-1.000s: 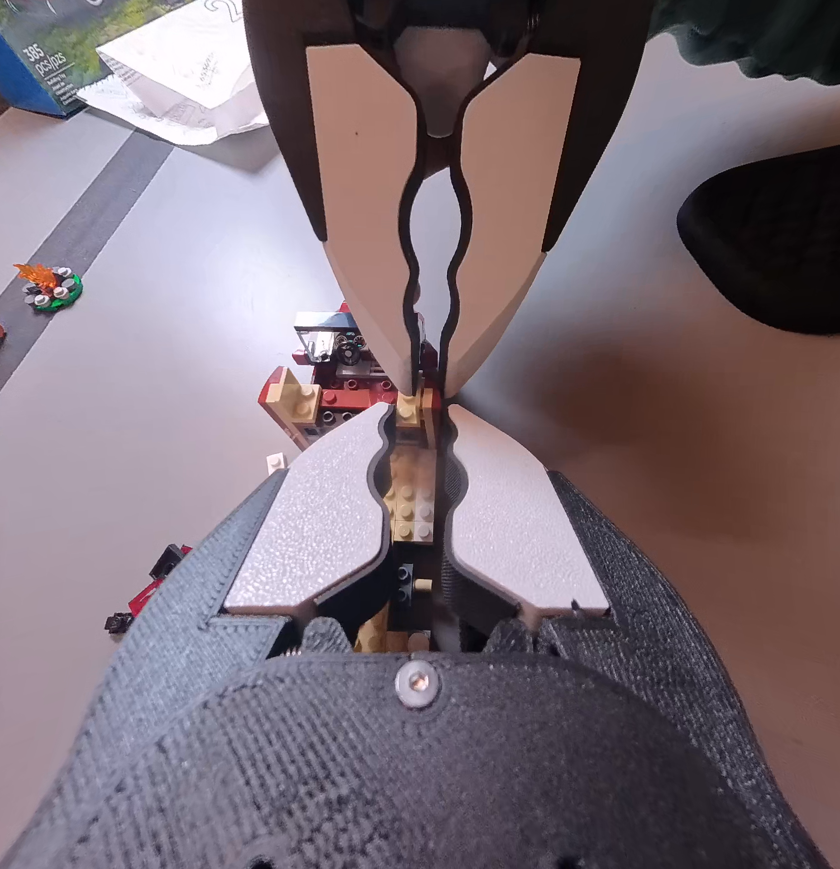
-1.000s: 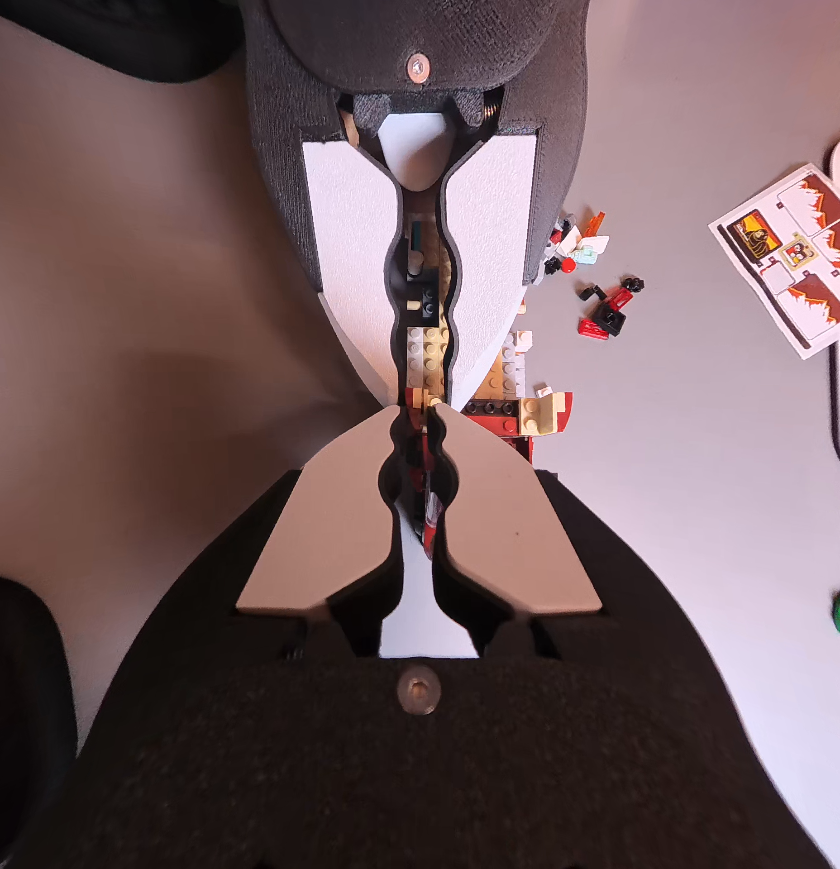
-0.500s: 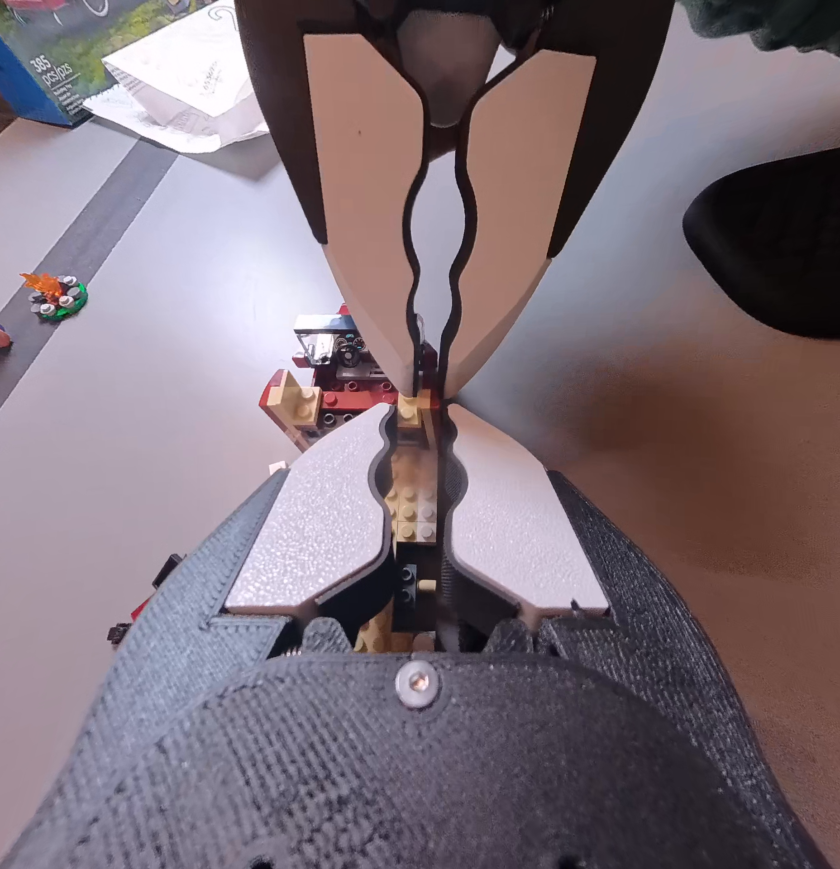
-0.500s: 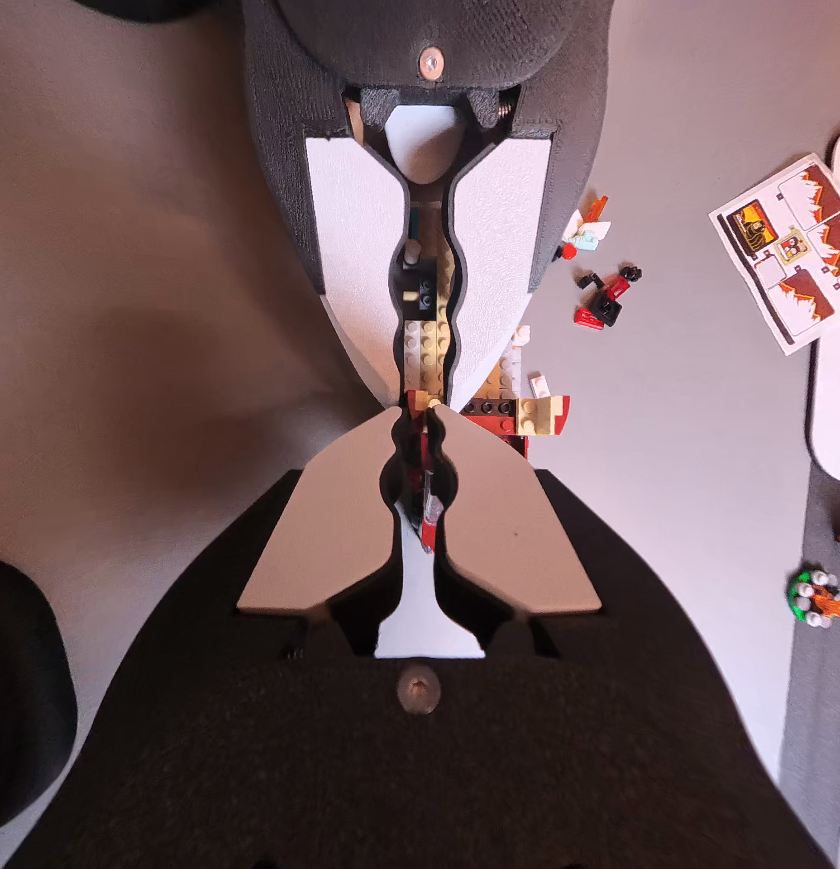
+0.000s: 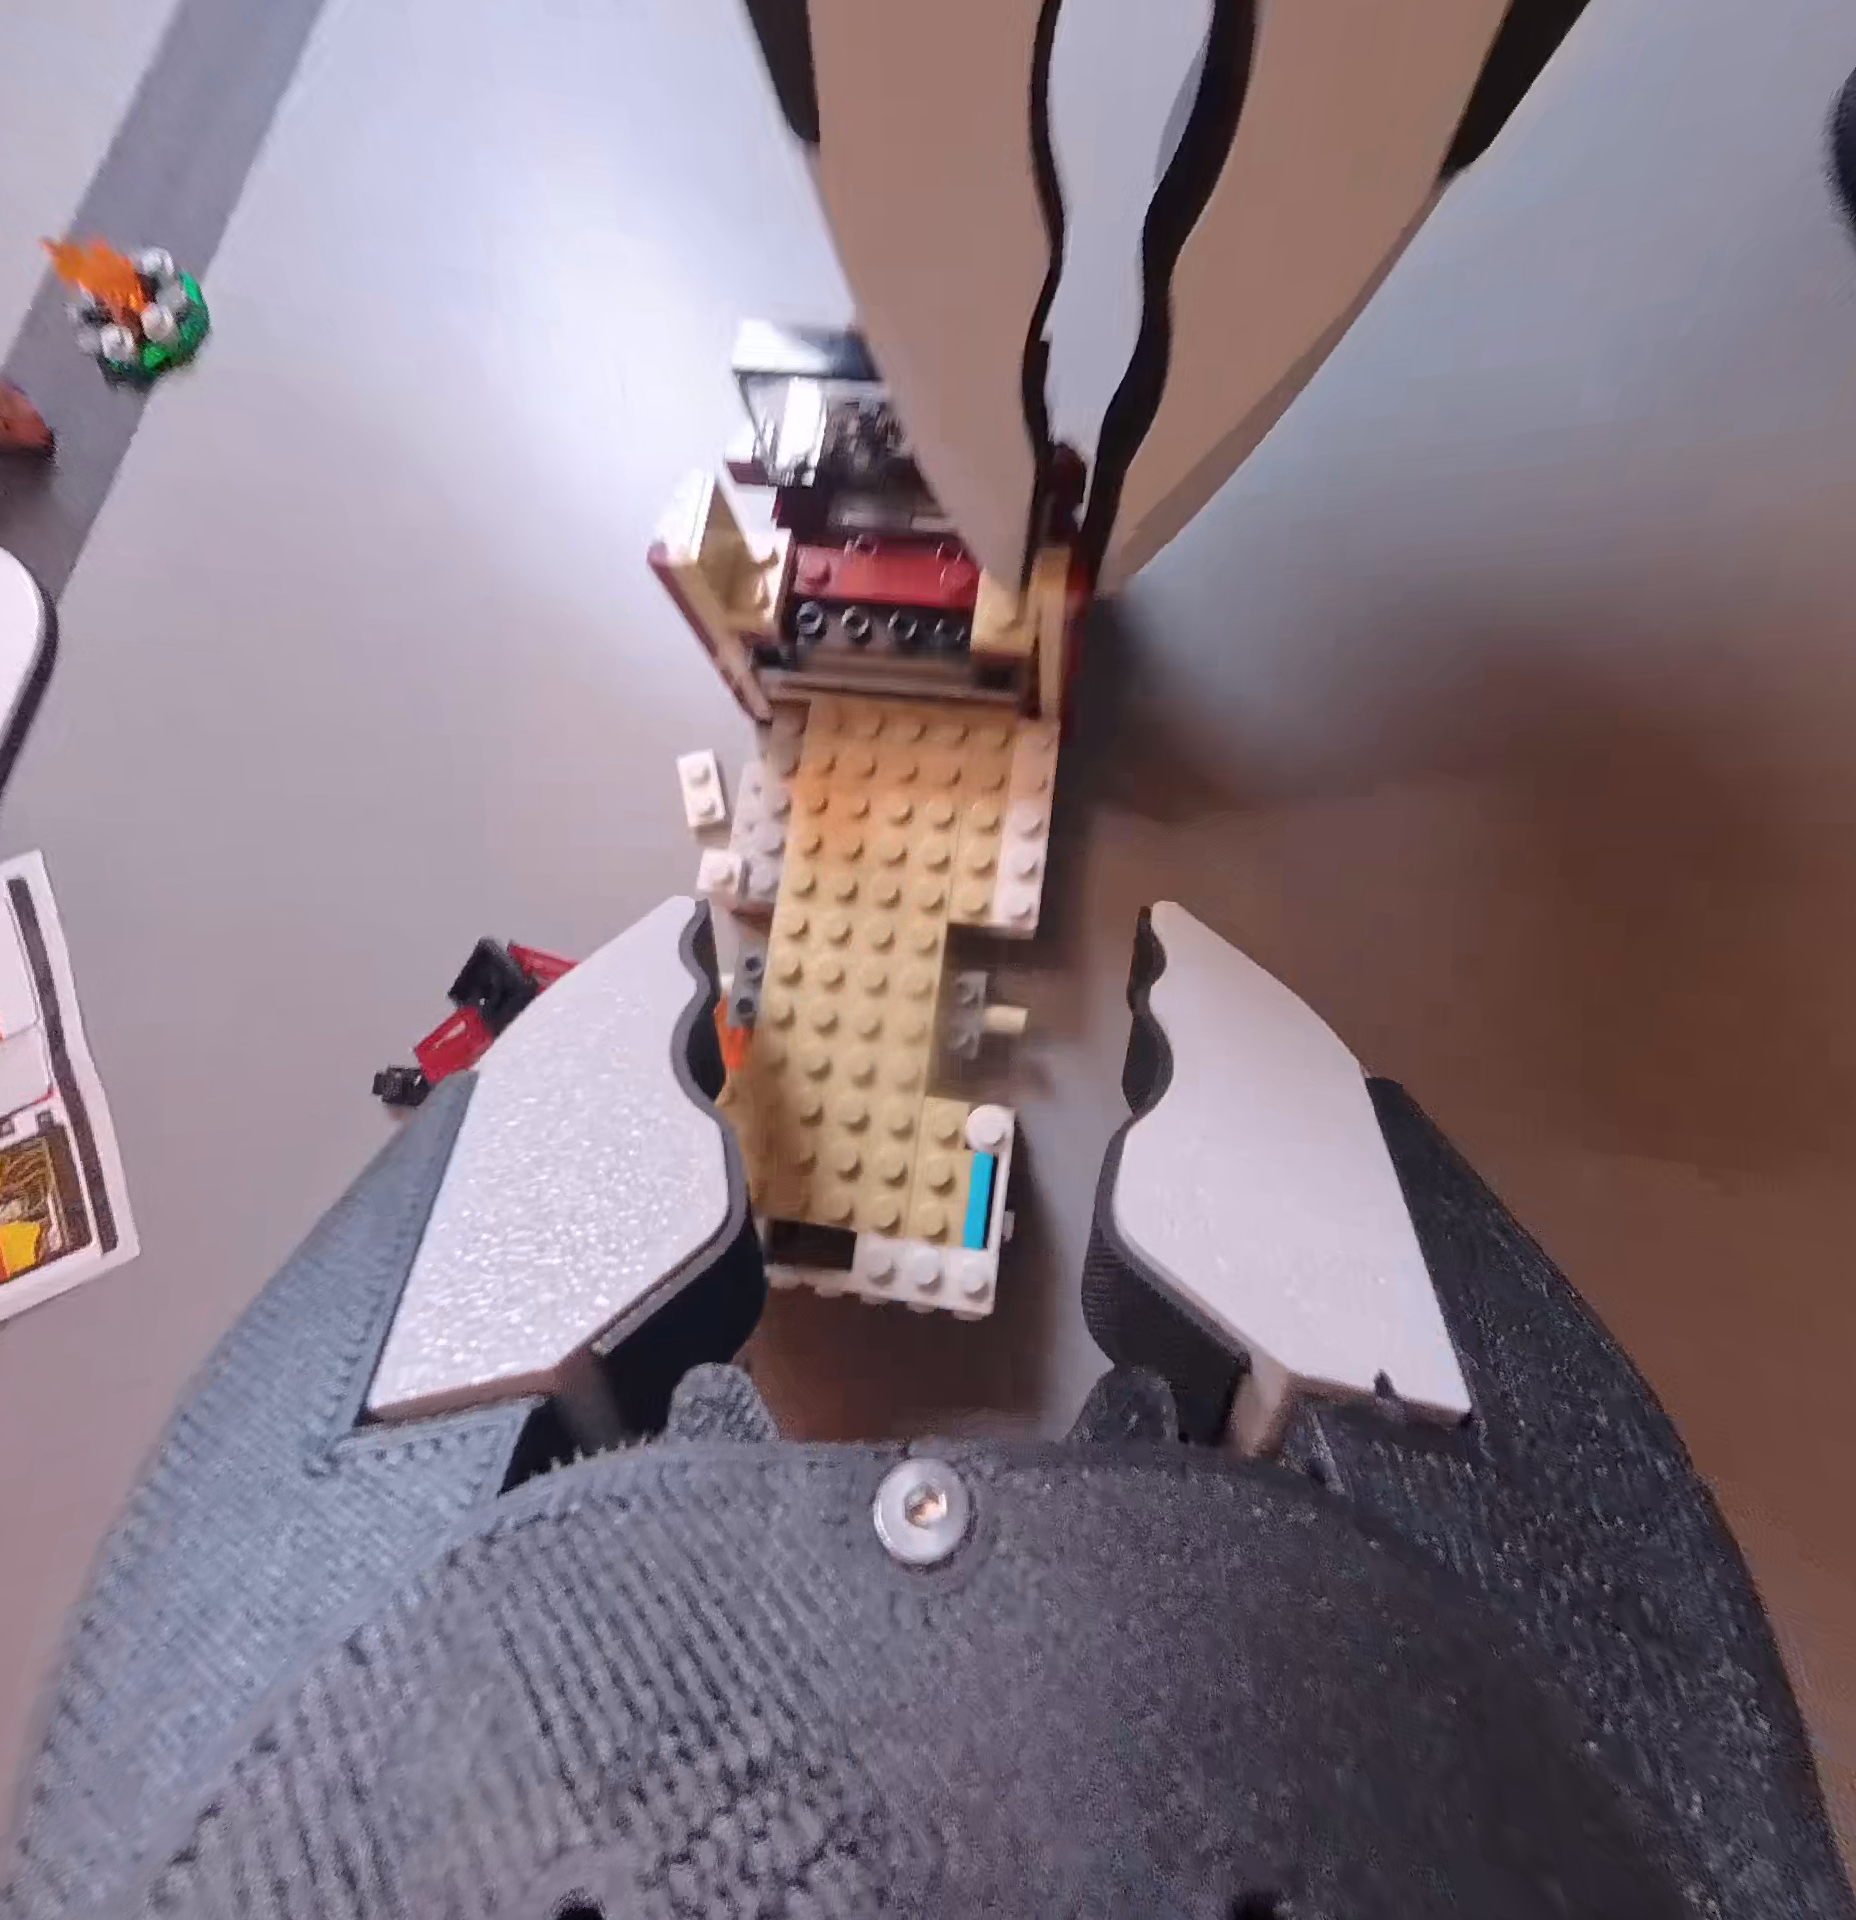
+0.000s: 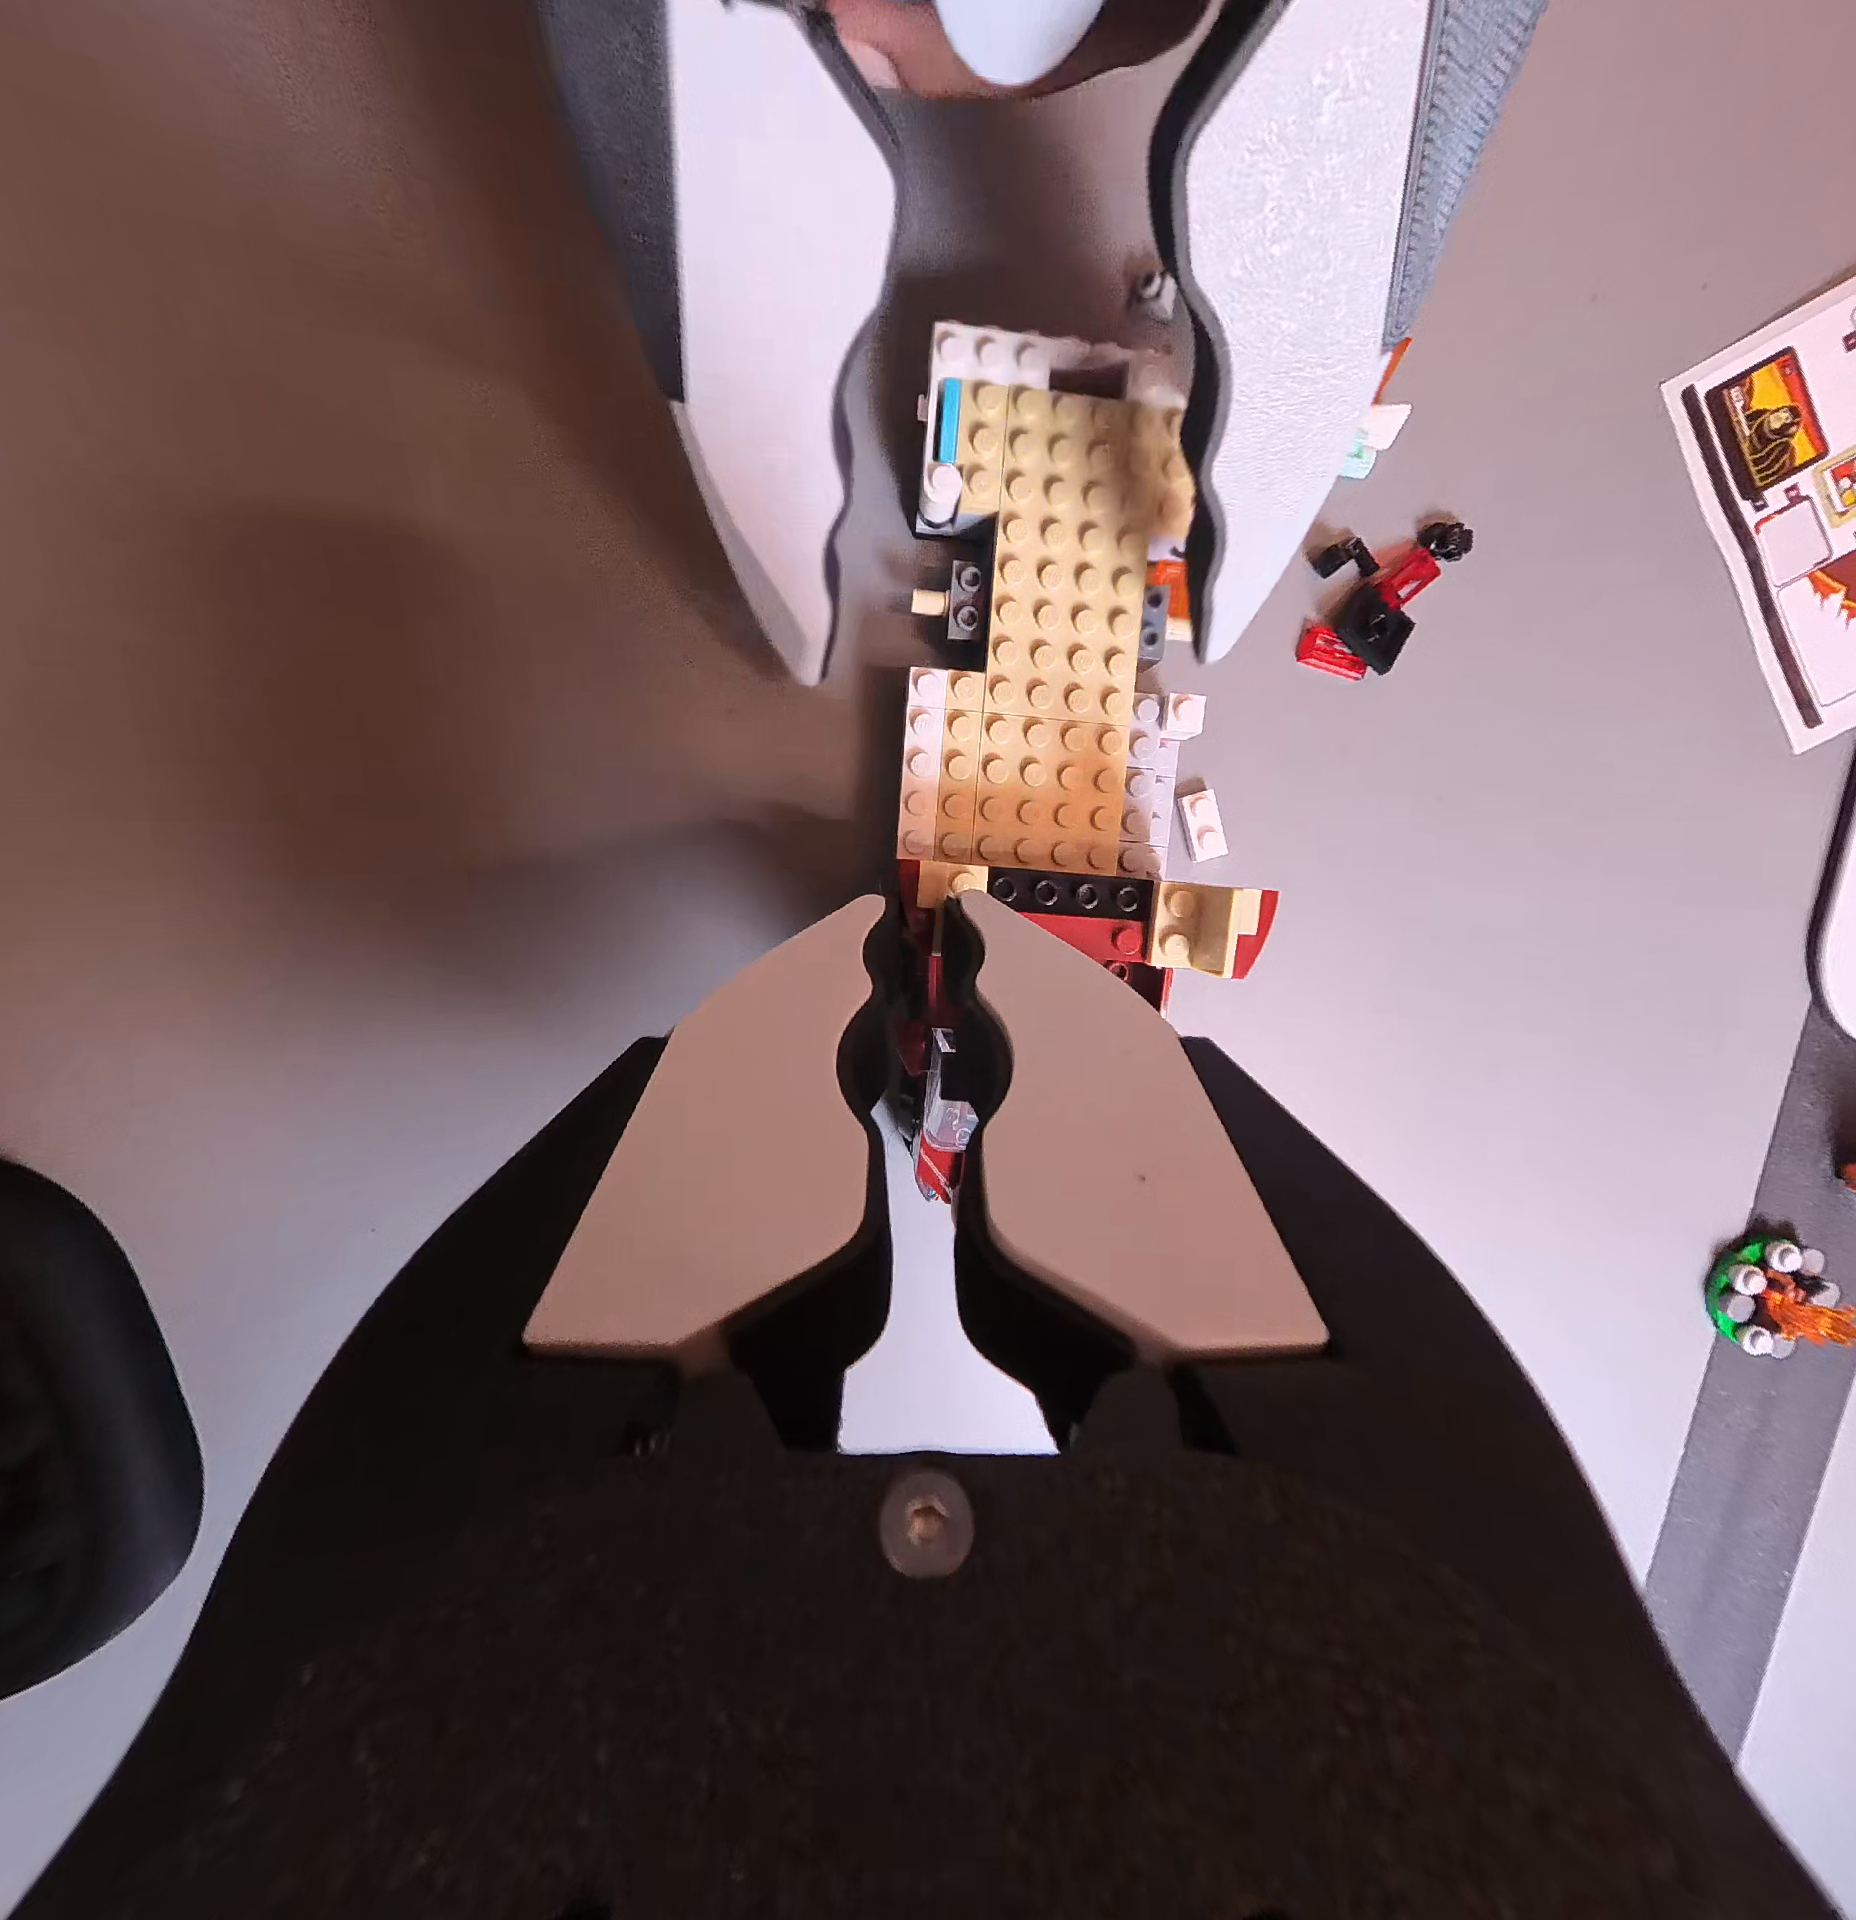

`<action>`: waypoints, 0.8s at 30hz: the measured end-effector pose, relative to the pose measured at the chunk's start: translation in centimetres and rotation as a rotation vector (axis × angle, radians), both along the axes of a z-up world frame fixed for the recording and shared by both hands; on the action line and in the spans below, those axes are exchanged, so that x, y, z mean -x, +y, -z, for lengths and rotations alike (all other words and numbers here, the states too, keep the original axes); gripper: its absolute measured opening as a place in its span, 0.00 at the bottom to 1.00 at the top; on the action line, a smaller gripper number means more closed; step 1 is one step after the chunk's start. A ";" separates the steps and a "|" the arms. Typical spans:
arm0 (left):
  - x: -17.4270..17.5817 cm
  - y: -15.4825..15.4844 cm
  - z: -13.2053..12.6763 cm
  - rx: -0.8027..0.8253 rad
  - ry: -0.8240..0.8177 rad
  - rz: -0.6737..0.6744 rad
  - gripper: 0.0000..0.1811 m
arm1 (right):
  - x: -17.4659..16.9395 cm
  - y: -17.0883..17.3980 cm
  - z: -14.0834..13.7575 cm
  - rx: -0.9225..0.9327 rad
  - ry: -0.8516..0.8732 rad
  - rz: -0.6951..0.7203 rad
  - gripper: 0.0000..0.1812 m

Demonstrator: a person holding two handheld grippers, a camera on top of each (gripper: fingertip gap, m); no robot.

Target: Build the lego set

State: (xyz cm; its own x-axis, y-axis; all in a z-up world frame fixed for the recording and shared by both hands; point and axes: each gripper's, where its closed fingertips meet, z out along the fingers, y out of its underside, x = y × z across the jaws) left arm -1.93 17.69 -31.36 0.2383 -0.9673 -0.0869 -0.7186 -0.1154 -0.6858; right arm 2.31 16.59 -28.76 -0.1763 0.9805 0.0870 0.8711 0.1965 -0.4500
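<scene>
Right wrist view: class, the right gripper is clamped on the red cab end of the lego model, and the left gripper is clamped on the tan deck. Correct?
Not quite. The left gripper is open, astride the tan deck without clamping it, as the left wrist view shows. The right gripper does clamp the red cab end.

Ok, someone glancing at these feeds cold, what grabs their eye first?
The long tan studded lego vehicle base lying mid-table, its dark red cab end pinched in the shut right gripper. Opposite, the left gripper is open, straddling the rear end. Off to the side sit a small green round campfire build with an orange flame and a white sticker sheet.
</scene>
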 end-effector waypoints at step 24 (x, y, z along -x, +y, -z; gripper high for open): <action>2.4 0.8 1.7 0.033 0.116 -0.020 0.40 | 0.2 1.1 0.9 -0.125 -0.230 -0.001 0.13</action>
